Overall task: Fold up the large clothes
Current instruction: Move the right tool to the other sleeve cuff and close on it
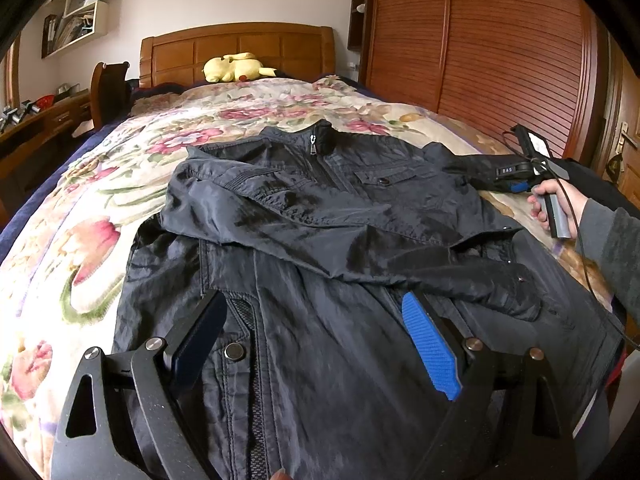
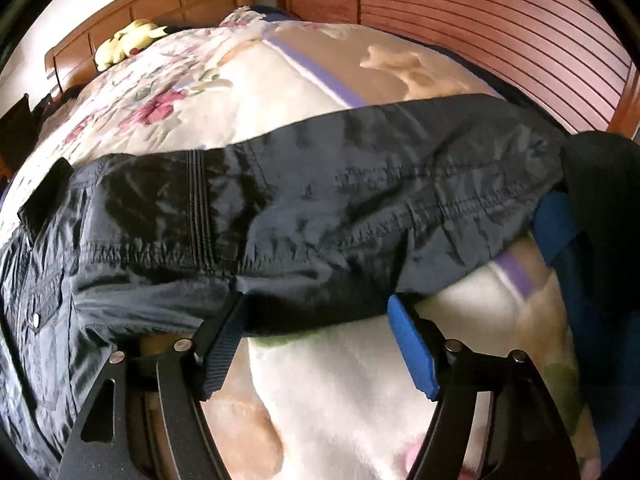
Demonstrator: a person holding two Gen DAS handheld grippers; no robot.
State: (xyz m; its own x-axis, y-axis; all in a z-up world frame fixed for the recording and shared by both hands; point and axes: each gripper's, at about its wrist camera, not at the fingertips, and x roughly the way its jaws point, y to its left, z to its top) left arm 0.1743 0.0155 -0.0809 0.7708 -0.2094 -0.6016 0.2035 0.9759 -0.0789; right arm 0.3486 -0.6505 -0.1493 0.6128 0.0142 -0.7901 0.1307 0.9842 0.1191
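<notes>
Jacket (image 1: pixel 320 216) lies front-up on the bed (image 1: pixel 100 184), one sleeve already folded across the chest, the other sleeve (image 2: pixel 320 216) stretched sideways, likely next to fold. Left claw (image 1: pixel 316 340) spread, hovering over the hem, holding nothing. Right claw (image 2: pixel 316 328) spread at that sleeve's near edge, tips touching or just under it, not pinching.

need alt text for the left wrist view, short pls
A dark jacket lies zipped and front-up on a floral bedspread, one sleeve folded across its chest. The left claw hovers open over its lower half, while a hand at the right edge holds the right claw by the other sleeve. A yellow plush toy sits by the wooden headboard.
</notes>
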